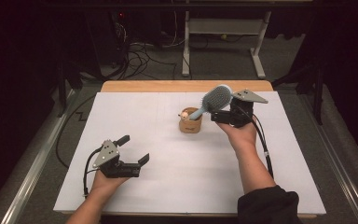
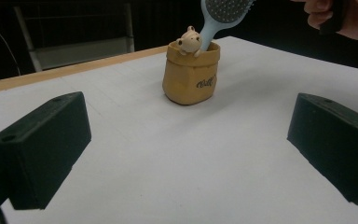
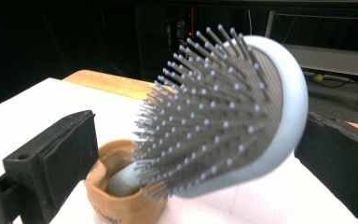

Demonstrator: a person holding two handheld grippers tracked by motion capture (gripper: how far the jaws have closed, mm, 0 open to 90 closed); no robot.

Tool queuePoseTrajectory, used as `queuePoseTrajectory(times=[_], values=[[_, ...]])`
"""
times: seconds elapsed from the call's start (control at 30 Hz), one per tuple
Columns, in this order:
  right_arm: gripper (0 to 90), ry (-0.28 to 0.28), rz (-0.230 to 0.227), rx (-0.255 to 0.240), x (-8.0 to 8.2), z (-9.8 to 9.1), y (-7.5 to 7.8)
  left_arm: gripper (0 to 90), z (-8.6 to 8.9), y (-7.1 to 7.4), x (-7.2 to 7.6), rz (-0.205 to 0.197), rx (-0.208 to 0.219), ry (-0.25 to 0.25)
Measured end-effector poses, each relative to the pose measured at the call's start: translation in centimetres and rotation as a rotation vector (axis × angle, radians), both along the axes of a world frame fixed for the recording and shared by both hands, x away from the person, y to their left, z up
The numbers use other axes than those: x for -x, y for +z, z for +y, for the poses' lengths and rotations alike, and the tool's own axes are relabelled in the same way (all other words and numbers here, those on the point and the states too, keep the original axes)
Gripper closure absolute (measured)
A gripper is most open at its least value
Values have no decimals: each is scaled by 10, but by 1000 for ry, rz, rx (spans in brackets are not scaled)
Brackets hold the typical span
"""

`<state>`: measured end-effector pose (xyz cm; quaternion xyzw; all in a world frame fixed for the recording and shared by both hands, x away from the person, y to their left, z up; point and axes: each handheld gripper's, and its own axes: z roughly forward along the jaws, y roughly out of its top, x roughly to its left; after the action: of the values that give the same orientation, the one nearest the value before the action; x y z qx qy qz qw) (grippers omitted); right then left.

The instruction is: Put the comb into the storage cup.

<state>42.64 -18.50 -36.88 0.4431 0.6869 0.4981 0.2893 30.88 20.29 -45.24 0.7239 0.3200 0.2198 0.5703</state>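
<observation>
A light-blue hairbrush (image 1: 216,99) stands tilted with its handle down in a small tan paper-bag-shaped pot (image 1: 190,123) at the table's middle back. A little bear figure (image 2: 189,39) peeks over the pot's rim (image 2: 191,74). My right gripper (image 1: 224,110) is open, and the brush head (image 3: 228,121) sits between its jaws. The right jaw is close to the brush's back and the left jaw is clear of the bristles. The pot (image 3: 121,205) sits just below. My left gripper (image 1: 134,149) is open over the front left of the table with nothing between its jaws.
A white sheet (image 1: 168,177) covers the table, with a wooden edge (image 1: 186,86) at the back. Beyond it stand table legs (image 1: 185,42) and loose cables (image 1: 140,56) on the floor. The person's right hand (image 2: 335,18) is near the brush.
</observation>
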Motion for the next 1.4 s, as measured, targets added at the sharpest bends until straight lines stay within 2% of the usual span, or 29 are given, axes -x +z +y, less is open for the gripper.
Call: queuePoseTrajectory(times=[0.27, 0.73, 0.97, 1.17, 1.3, 1.4], values=[[3, 5, 7, 14, 12, -8, -14, 0, 1, 0, -1, -1, 3, 3], [2, 28, 65, 54, 36, -14, -62, 0, 6, 0, -3, 16, 5, 19], [2, 43, 42, 26, 60, -28, -71, 0, 9, 1, -4, 22, 12, 30], [2, 53, -4, 8, 91, -47, -73, 0, 12, 1, -4, 30, 6, 36], [2, 47, -19, -6, 109, -60, -75, 0, 14, 2, -3, 30, 7, 41], [2, 36, -37, 0, 122, -72, -77, 0, 13, 2, -3, 28, 6, 44]])
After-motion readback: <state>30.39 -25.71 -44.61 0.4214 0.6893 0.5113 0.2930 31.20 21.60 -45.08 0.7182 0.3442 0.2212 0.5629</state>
